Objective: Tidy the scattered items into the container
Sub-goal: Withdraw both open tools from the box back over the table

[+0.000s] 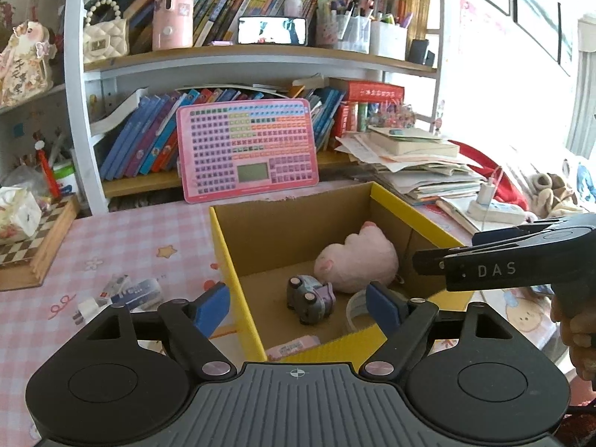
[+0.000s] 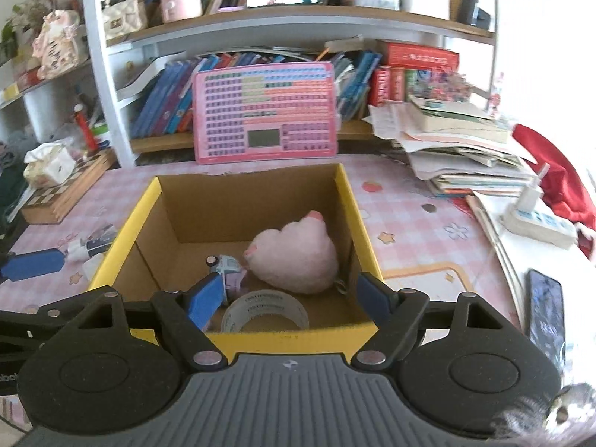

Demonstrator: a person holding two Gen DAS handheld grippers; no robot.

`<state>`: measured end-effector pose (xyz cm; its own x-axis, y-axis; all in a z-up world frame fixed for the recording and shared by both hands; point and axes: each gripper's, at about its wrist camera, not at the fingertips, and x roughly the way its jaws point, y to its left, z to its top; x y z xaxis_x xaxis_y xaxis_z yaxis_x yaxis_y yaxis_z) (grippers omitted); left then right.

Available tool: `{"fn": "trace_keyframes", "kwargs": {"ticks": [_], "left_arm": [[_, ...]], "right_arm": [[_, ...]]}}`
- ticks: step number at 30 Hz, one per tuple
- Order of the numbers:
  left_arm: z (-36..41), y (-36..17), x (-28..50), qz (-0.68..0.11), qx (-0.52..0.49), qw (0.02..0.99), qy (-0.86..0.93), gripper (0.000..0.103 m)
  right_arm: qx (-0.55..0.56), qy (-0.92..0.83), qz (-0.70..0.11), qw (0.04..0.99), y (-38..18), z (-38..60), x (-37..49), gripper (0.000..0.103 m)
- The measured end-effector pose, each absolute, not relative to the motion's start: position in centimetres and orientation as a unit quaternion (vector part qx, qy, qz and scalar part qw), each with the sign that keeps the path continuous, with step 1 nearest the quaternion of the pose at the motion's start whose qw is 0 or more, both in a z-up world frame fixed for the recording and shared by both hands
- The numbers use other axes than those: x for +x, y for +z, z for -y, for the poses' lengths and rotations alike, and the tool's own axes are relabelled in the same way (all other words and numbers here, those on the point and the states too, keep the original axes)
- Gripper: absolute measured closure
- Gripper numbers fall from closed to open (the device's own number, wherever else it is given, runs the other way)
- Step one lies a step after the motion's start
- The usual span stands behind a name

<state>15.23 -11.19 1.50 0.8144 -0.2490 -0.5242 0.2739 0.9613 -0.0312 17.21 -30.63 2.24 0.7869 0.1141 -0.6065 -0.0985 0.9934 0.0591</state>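
Note:
A yellow-rimmed cardboard box [image 1: 238, 290] [image 2: 357, 219] stands on the pink checked table. Inside lie a pink plush toy [image 1: 357, 257] [image 2: 298, 257], a small toy car [image 1: 309, 298] [image 2: 227, 266], a roll of tape [image 1: 357, 307] [image 2: 266, 311] and a pink flat item [image 1: 294, 346]. My left gripper [image 1: 298, 303] is open and empty over the box's near left corner. My right gripper [image 2: 285, 301] is open and empty over the box's near edge; its body shows in the left wrist view [image 1: 521, 260]. A white charger plug [image 1: 87, 307] [image 2: 76, 249] and small packets [image 1: 138, 292] [image 2: 98, 240] lie on the table left of the box.
A pink keyboard toy [image 1: 247, 149] [image 2: 266, 111] leans on the bookshelf behind the box. A chessboard box with tissues [image 1: 33, 238] [image 2: 63, 186] sits far left. Stacked papers and books [image 1: 421, 164] [image 2: 454, 145], a power strip [image 2: 540, 219] and a phone [image 2: 545, 309] lie to the right.

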Motion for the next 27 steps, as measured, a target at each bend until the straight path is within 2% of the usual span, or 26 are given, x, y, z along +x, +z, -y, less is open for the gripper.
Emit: {"fn": "trace_keyframes", "kwargs": {"ticks": [15, 27], "left_arm": [[6.5, 2.0, 10.2, -0.269, 0.016, 0.948, -0.168, 0.020], [3.1, 1.8, 7.6, -0.271, 0.013, 0.948, -0.169, 0.016]], "right_arm": [[-0.006, -0.004, -0.316, 0.949, 2.1, 26.3, 9.7, 0.019], [-0.010, -0.020, -0.314, 0.949, 1.9, 23.2, 6.5, 0.013]]}}
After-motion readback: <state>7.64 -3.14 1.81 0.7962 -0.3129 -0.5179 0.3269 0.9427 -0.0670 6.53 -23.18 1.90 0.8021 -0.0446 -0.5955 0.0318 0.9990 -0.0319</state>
